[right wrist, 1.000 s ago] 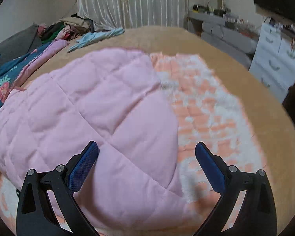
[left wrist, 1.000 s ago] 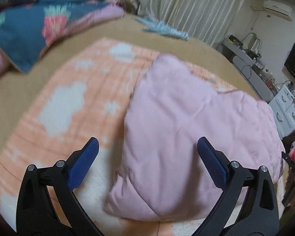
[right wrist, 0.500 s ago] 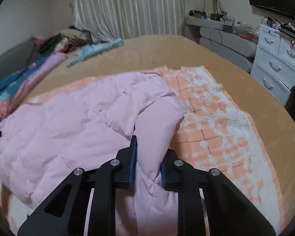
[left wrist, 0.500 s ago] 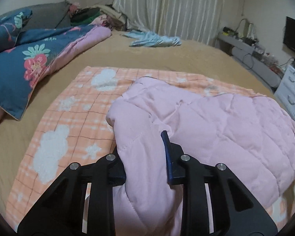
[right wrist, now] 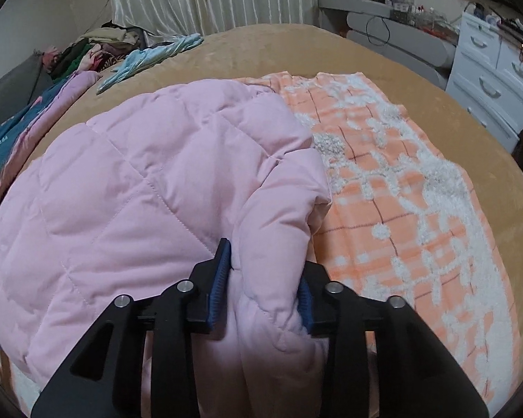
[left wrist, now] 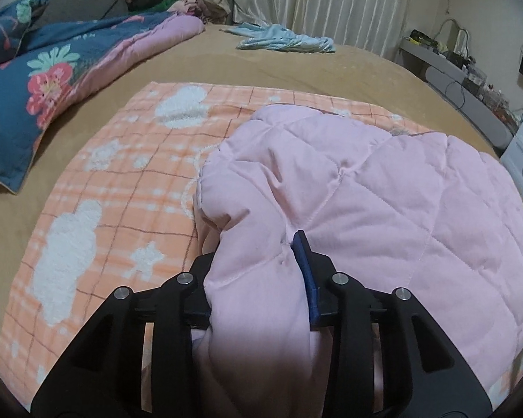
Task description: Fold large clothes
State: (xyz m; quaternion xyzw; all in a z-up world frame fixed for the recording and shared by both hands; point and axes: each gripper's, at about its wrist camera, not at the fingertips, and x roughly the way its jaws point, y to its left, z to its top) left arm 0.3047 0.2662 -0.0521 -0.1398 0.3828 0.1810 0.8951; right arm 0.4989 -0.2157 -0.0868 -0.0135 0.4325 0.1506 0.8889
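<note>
A pink quilted garment lies bunched on an orange checked blanket with white fluffy patches, spread over a tan bed. In the left wrist view my left gripper pinches a thick fold at the garment's near left corner; its jaws are opening slightly, with the fabric still pressed between the blue pads. In the right wrist view the garment fills the left half, and my right gripper clamps a fold at its near right corner beside the blanket. Its jaws are also opening a little around the padding.
A blue floral quilt lies at the bed's left. A light blue cloth rests at the far side near a clothes pile and curtains. White drawers and a grey bench with cables stand to the right.
Both grippers went from wide open above the garment to clamped on folds at its near corners. The corners have lifted and bunched, and both views have shifted forward over the bed.
</note>
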